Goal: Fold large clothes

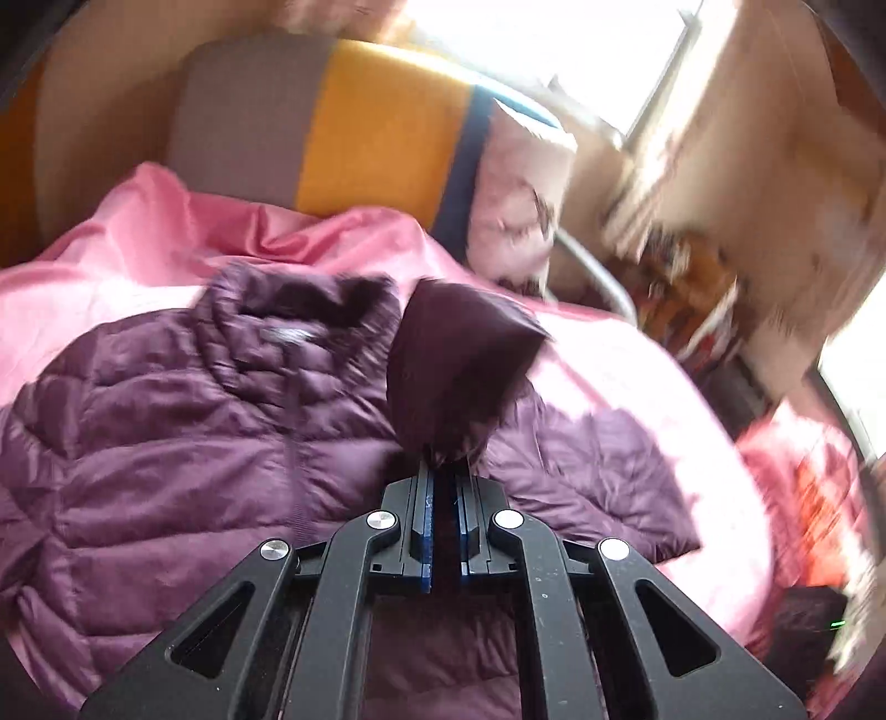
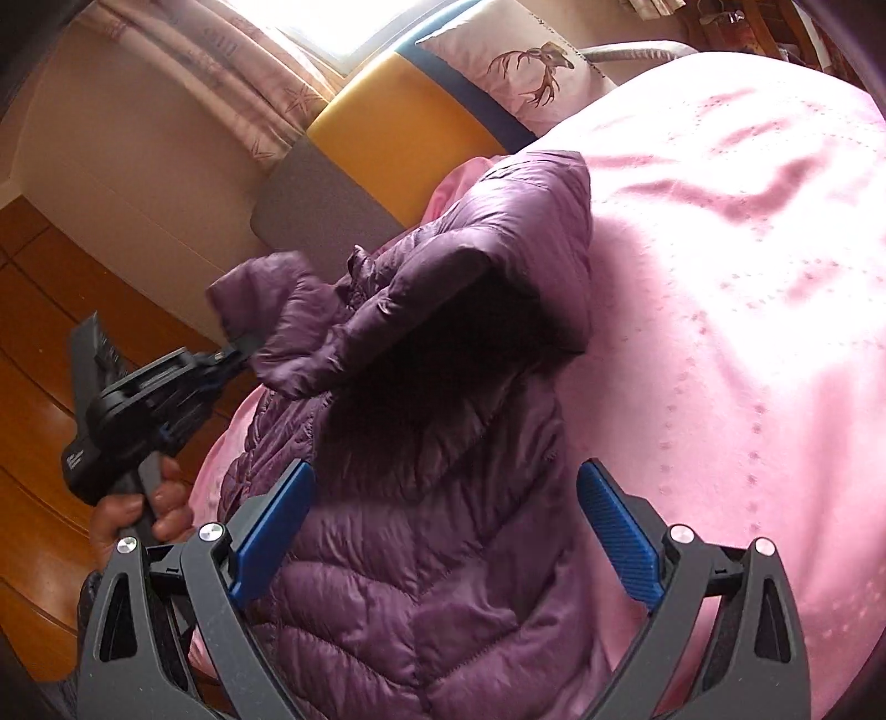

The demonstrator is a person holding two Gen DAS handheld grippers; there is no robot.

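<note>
A purple quilted puffer jacket (image 1: 166, 421) lies zipped and face up on a pink bedspread (image 1: 637, 376). My left gripper (image 1: 446, 465) is shut on the cuff of one sleeve (image 1: 459, 360) and holds it lifted over the jacket body. In the right wrist view the same left gripper (image 2: 243, 346) shows at the left, pinching the sleeve end (image 2: 266, 299) above the jacket (image 2: 415, 581). My right gripper (image 2: 443, 526) is open and empty, its blue pads on either side of the jacket's lower body, just above it.
A grey, yellow and blue headboard (image 1: 354, 127) and a pink deer-print pillow (image 2: 531, 61) stand at the bed's head. Wooden floor (image 2: 33, 343) lies left of the bed. A bright window (image 1: 554, 39) and blurred clutter (image 1: 692, 277) sit to the right.
</note>
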